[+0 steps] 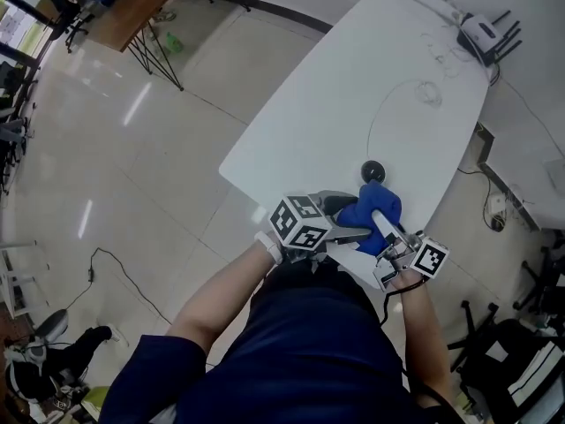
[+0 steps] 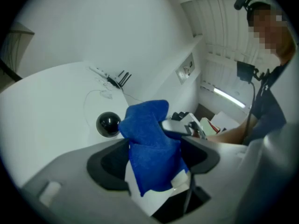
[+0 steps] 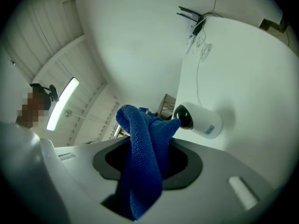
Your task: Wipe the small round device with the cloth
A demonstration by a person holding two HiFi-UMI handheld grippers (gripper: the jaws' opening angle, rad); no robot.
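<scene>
Head view, foreground: the person's dark navy shirt (image 1: 300, 352), with both forearms reaching forward to the near edge of a white rounded table (image 1: 335, 87).

(a) Left tongs (image 1: 340, 219), bearing a cube with square markers. The jaws stand wide apart. A blue, coarse-woven cloth (image 1: 381, 198) rises between them, with a gap on each side, so neither pad presses on it.

(b) Right tongs (image 1: 381, 222), pointing toward the left tongs. The jaws are partly closed and clamp the blue cloth, whose bunched folds stick out beyond the tips. In the left gripper view, the right tongs' grey fingertips (image 2: 175, 125) pinch the cloth from the far side.

(c) Small round device (image 1: 372, 171), a short white cylinder with a glossy black dome. It lies on the table just beyond the cloth and both tongs, near them but apart from the jaws. Whether the cloth's far fold touches the dome cannot be told.

(d) Background: a thin cable (image 1: 388, 104) runs from the device to a white router with black antennas (image 1: 484, 34) at the table's far end.
</scene>
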